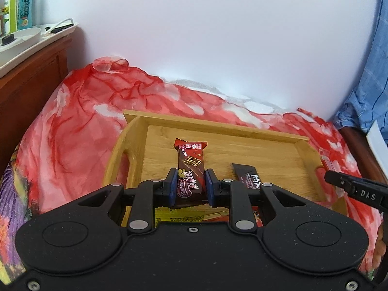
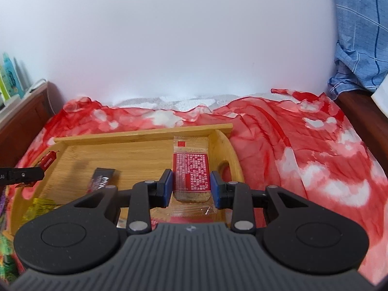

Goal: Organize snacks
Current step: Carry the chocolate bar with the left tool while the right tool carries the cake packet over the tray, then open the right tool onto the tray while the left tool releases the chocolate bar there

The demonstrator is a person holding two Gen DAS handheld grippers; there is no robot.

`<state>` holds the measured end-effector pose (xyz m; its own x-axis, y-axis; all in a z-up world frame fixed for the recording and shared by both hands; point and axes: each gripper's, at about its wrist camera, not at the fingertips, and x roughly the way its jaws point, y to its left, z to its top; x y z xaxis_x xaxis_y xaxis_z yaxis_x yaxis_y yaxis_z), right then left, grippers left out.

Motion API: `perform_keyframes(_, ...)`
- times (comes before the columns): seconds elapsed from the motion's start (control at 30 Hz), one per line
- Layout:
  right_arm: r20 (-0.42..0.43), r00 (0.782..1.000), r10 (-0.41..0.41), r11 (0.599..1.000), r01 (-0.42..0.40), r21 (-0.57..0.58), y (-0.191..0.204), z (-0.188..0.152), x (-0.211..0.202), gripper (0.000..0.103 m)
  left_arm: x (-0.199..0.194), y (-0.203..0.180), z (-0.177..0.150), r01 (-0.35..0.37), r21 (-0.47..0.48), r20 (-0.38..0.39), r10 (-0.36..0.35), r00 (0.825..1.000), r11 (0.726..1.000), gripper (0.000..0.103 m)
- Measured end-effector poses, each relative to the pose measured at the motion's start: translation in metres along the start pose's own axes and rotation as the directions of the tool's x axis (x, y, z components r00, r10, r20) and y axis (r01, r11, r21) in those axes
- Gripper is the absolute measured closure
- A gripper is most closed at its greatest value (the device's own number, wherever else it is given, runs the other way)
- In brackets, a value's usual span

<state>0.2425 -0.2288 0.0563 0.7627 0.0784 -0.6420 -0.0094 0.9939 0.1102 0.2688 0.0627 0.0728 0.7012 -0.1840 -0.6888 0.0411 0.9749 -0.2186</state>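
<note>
Over the wooden tray (image 1: pixel 135 121), which sat on a red patterned cloth (image 1: pixel 72 126) spread across the bed, we carried one snack in each tool. Our left tool (image 1: pixel 189 186) was clamped narrow on a dark red wafer bar (image 1: pixel 190 169), the wrapper sticking out forward above the tray's left half. Our right tool (image 2: pixel 191 186) gripped a clear-wrapped biscuit pack (image 2: pixel 191 169) with a red label, held above the tray's right end near the cut-out handle. A black snack bar (image 1: pixel 247 175) already lay on the tray floor between the two, and yellow wrappers (image 2: pixel 41 205) showed at the near edge. We judged the step to be placing both snacks into the tray. The next move called for lowering each tool until its packet met the wood, clear of the black bar, then easing the grip off so nothing slid or landed crooked.
</note>
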Motion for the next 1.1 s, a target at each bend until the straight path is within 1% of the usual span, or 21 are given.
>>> perform_keyframes(0.27, -0.039, 0.999, -0.014, 1.000, 0.014, -0.014, 0.003, -0.005, 0.025, 0.065, 0.017, 0.003, -0.005, -0.020, 0.005, -0.026, 0.020, 0.999, 1.000, 0.081)
perform_keyframes(0.43, -0.055, 0.998, -0.017, 1.000, 0.017, -0.012, 0.003, -0.011, 0.031, 0.065, 0.021, 0.004, -0.007, -0.024, 0.005, -0.032, 0.024, 0.999, 1.000, 0.081)
perform_keyframes(0.7, -0.074, 0.997, -0.017, 1.000, 0.017, -0.006, 0.004, -0.016, 0.036, 0.065, 0.030, 0.007, -0.013, -0.049, -0.006, -0.059, 0.049, 0.997, 0.999, 0.081)
perform_keyframes(0.8, -0.070, 0.997, -0.018, 1.000, 0.017, -0.012, 0.005, -0.019, 0.036, 0.061, 0.033, 0.009, -0.017, -0.053, -0.016, -0.066, 0.052, 0.996, 0.998, 0.080)
perform_keyframes(0.83, -0.067, 0.998, -0.017, 1.000, 0.016, -0.012, 0.006, -0.020, 0.035, 0.056, 0.032, 0.009, -0.018, -0.053, -0.014, -0.063, 0.052, 0.997, 0.998, 0.080)
perform_keyframes(0.87, -0.067, 0.998, -0.010, 1.000, 0.010, -0.009, 0.006, -0.021, 0.034, 0.055, 0.032, 0.009, -0.019, -0.054, -0.008, -0.061, 0.054, 0.997, 0.998, 0.080)
perform_keyframes(0.9, -0.067, 0.998, -0.002, 1.000, 0.002, -0.002, 0.005, -0.021, 0.034, 0.052, 0.031, 0.008, -0.020, -0.057, -0.005, -0.061, 0.056, 0.997, 0.998, 0.080)
perform_keyframes(0.93, -0.068, 0.998, 0.006, 1.000, -0.005, 0.010, 0.005, -0.021, 0.032, 0.046, 0.030, 0.007, -0.020, -0.060, 0.000, -0.063, 0.060, 0.996, 0.998, 0.080)
perform_keyframes(0.97, -0.065, 0.998, 0.010, 1.000, -0.009, 0.018, 0.005, -0.020, 0.031, 0.045, 0.029, 0.006, -0.020, -0.068, 0.007, -0.067, 0.068, 0.995, 0.998, 0.079)
perform_keyframes(1.0, -0.058, 0.998, 0.015, 1.000, -0.014, 0.022, 0.005, -0.020, 0.028, 0.044, 0.028, 0.005, -0.020, -0.076, 0.015, -0.069, 0.076, 0.995, 0.997, 0.077)
perform_keyframes(1.07, -0.044, 0.999, 0.019, 1.000, -0.019, 0.016, 0.007, -0.021, 0.020, 0.042, 0.023, 0.003, -0.020, -0.079, 0.026, -0.068, 0.080, 0.994, 0.997, 0.067)
perform_keyframes(1.1, -0.039, 0.999, 0.022, 1.000, -0.021, 0.009, 0.008, -0.021, 0.017, 0.039, 0.020, 0.003, -0.020, -0.078, 0.031, -0.067, 0.080, 0.995, 0.996, 0.066)
